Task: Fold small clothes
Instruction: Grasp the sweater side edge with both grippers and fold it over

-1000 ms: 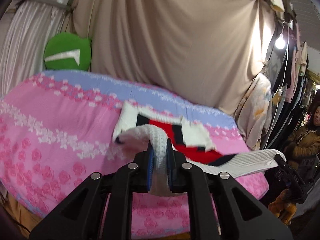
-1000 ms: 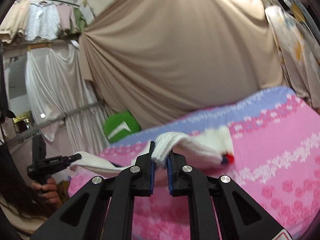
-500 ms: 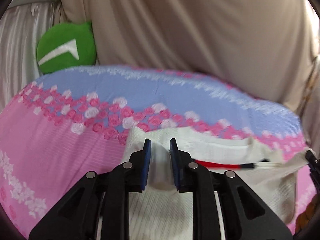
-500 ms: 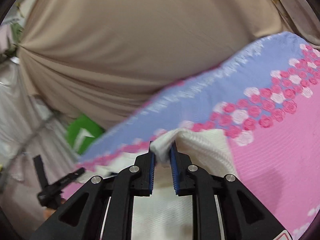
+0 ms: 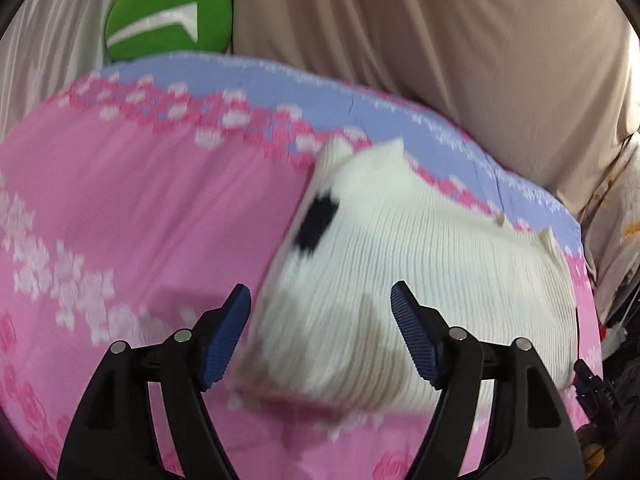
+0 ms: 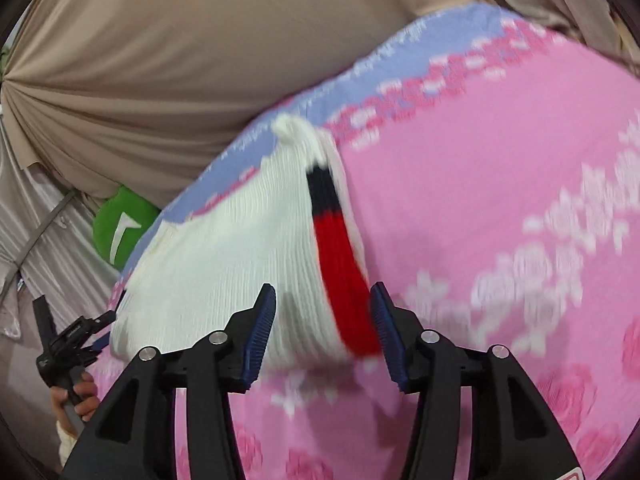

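A white ribbed knit sweater with a red and black stripe lies folded on the pink floral bedspread, directly ahead of both tools. The left gripper and right gripper have fingers apart, holding nothing, equally near.

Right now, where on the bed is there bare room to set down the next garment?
Bare pink floral bedspread lies left of the folded white ribbed knit sweater, running back to the round green cushion. More lies right of the sweater's red stripe. The middle is crowded: both open claws, left and right, bracket the sweater.
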